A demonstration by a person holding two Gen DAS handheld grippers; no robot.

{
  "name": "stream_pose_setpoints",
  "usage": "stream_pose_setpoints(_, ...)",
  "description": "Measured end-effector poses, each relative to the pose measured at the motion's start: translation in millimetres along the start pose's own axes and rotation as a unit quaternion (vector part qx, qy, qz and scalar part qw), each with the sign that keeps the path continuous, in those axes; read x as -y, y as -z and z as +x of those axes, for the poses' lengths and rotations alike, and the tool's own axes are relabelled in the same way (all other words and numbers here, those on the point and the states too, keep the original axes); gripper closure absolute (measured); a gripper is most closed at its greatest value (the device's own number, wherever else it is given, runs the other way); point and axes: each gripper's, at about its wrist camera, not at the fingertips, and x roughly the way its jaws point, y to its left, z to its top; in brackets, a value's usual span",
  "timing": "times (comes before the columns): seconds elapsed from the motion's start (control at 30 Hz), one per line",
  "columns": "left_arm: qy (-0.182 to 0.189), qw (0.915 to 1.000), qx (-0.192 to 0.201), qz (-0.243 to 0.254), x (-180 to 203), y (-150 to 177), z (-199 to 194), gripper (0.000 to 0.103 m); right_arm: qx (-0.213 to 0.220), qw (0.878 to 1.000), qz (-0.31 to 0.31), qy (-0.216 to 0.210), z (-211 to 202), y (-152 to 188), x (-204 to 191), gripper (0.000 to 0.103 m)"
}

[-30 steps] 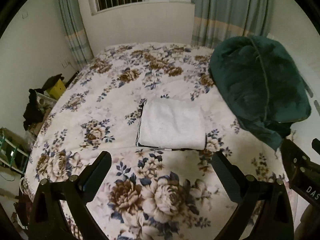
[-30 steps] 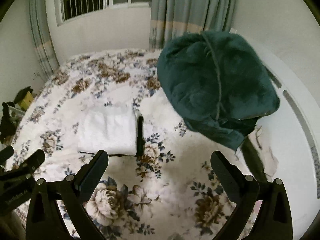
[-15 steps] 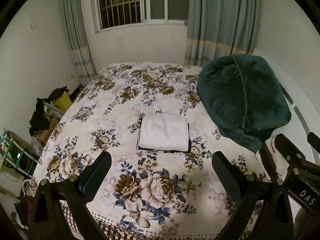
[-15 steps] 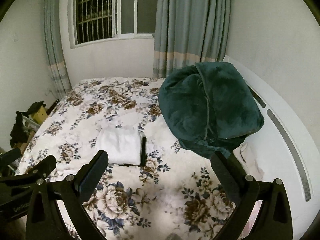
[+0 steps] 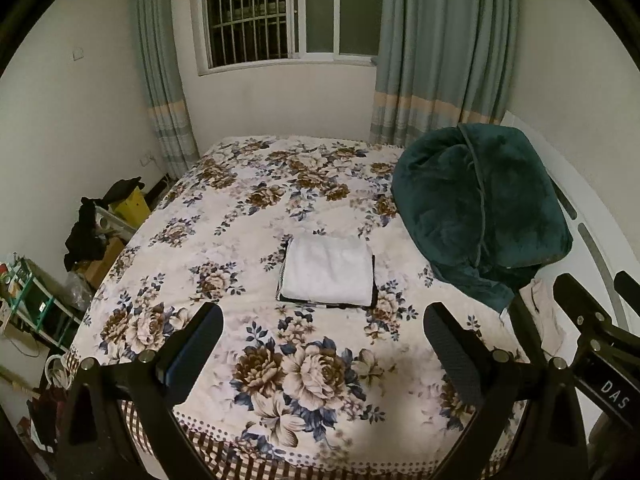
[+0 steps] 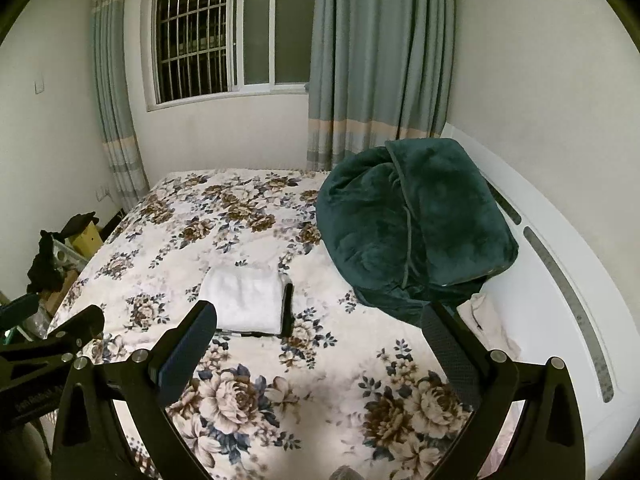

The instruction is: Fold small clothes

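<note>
My left tongs [image 5: 322,344] and right tongs [image 6: 316,340] hang spread and empty above the bed [image 5: 248,216]; the folded white garment [image 5: 326,270] lies flat, apparently finished.

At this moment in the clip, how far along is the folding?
Done, by the look of it: a white garment lies folded in a neat rectangle on the flowered bedspread, on top of darker folded pieces. In hand: nothing; the left gripper and right gripper are open and held above the near end of the bed. Left: perhaps the pale cloth crumpled beside the green blanket, if it counts.
</note>
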Motion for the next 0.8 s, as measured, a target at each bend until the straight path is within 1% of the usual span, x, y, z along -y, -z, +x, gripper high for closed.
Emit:
stream_pose_setpoints(0.13,-0.009,0.9999,0.012,-0.001,-1,-4,-9,0.0,0.008,1.0,-0.001,-0.003,-7,-4,1,0.0)
stream_pose_setpoints(0.37,-0.018,0.9992,0.034,-0.005,-5,-7,-23,0.0,0.01,1.0,0.0,-0.011,-10,-11,3,0.0)
stream_pose_setpoints(0.6,-0.025,0.9992,0.031,-0.01,-6,-6,-25,0.0,0.011,1.0,-0.007,-0.021,-10,-17,5,0.0)
stream_pose_setpoints(0.8,-0.033,0.9989,0.031,-0.012,-9,-6,-27,0.0,0.008,1.0,-0.008,-0.025,-11,-14,4,0.0)
